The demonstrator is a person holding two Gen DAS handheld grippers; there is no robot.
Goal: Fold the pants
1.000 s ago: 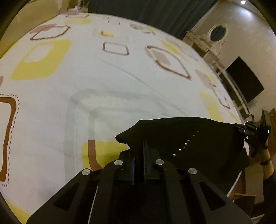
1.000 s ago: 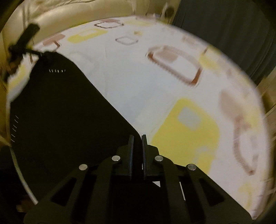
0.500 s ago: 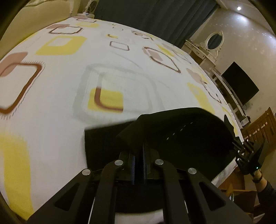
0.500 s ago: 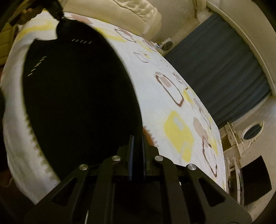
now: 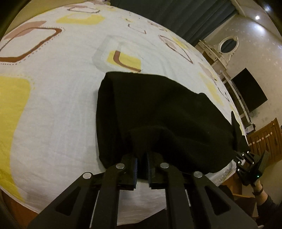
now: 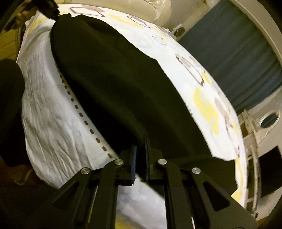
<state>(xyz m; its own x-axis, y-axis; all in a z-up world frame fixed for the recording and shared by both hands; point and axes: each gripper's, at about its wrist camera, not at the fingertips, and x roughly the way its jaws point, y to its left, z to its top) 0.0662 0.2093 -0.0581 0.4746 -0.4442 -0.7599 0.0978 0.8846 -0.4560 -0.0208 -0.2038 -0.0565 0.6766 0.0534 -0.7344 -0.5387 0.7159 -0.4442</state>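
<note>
Black fabric of the pants is pinched between the fingers of the left gripper, which have just been easing apart slightly yet are seen pressed on a bunched fold of cloth. Likewise, an edge of the same garment is clamped in the right gripper, its jaws nearly together with the cloth between them.

From the left wrist view, the pants are seen folded over on themselves, lying near the front edge of the bed and stretched toward its right-hand corner, where the right gripper is held at the far end of the cloth by a hand in a dark sleeve. From the right wrist view, the garment is spread along the bed's near edge, with the left gripper visible at the far end.

The bed is covered by a white sheet printed with yellow and brown rounded squares. Dark blue curtains, an oval mirror and a dark screen are seen beyond it
</note>
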